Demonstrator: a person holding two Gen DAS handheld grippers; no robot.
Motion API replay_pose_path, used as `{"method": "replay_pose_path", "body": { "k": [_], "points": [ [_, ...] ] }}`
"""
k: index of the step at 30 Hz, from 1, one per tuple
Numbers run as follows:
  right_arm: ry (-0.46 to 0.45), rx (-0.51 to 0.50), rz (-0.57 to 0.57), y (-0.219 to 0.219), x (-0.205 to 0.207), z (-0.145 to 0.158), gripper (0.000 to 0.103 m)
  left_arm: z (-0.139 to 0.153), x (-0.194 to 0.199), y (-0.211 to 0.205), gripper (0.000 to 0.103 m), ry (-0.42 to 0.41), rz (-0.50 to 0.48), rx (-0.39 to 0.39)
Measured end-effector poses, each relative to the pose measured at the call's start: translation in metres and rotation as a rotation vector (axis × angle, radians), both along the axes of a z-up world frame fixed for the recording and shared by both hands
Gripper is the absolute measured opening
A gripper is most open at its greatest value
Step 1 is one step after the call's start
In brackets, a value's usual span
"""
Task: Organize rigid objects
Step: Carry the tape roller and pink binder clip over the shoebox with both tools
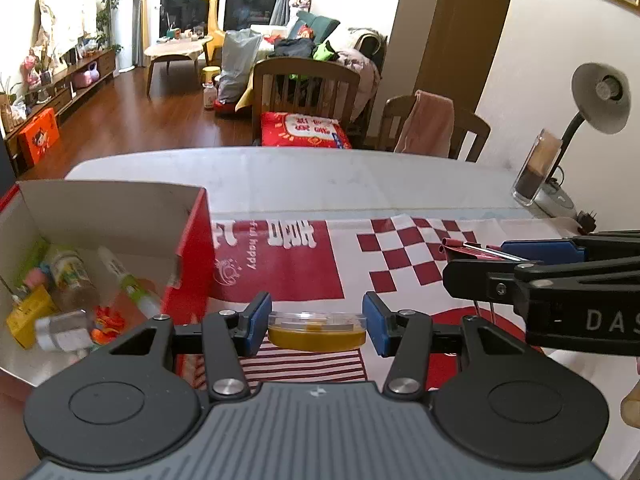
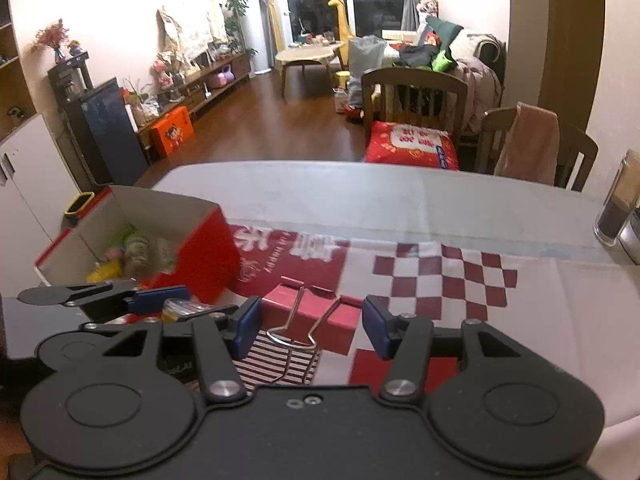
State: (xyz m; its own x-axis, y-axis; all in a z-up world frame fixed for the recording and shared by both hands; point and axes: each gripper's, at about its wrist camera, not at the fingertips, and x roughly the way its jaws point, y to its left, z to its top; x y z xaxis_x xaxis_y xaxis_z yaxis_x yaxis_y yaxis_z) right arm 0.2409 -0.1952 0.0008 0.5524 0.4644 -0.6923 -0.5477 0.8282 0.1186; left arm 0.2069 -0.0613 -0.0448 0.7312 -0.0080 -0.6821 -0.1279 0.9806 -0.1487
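Observation:
A round yellow case with a clear lid (image 1: 317, 330) sits between the blue pads of my left gripper (image 1: 317, 326), which is closed on it above the mat. It also shows in the right wrist view (image 2: 182, 309). A large red binder clip (image 2: 310, 312) lies on the mat between the open fingers of my right gripper (image 2: 310, 326), its wire handles pointing at the camera. In the left wrist view the clip (image 1: 466, 250) lies between the right gripper's fingers. A red cardboard box (image 1: 192, 248) at the left holds bottles and small items.
A red and white patterned mat (image 1: 400, 256) covers the white table (image 1: 320, 172). A desk lamp (image 1: 598, 98) and a clear jar (image 1: 536, 172) stand at the far right. Wooden chairs (image 2: 414, 96) stand behind the table.

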Motion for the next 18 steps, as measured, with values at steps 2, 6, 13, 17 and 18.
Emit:
{"method": "replay_pose_path", "body": {
  "k": [2, 6, 13, 17, 18],
  "points": [
    [-0.009, 0.01, 0.007, 0.004, -0.005, 0.008, 0.054, 0.006, -0.004, 0.007, 0.05, -0.009, -0.001, 0.003],
    [-0.032, 0.018, 0.022, 0.017, -0.015, 0.022, 0.054, 0.017, -0.015, 0.028, 0.05, -0.026, 0.016, 0.009],
    [-0.048, 0.02, 0.048, 0.052, -0.031, 0.029, 0.054, 0.038, -0.029, 0.078, 0.05, -0.065, 0.054, 0.016],
    [-0.047, 0.014, 0.064, 0.076, -0.036, 0.028, 0.054, 0.047, -0.035, 0.108, 0.05, -0.08, 0.072, 0.025],
    [-0.046, 0.012, 0.068, 0.082, -0.037, 0.028, 0.054, 0.05, -0.035, 0.117, 0.05, -0.081, 0.077, 0.025]
  ]
}}
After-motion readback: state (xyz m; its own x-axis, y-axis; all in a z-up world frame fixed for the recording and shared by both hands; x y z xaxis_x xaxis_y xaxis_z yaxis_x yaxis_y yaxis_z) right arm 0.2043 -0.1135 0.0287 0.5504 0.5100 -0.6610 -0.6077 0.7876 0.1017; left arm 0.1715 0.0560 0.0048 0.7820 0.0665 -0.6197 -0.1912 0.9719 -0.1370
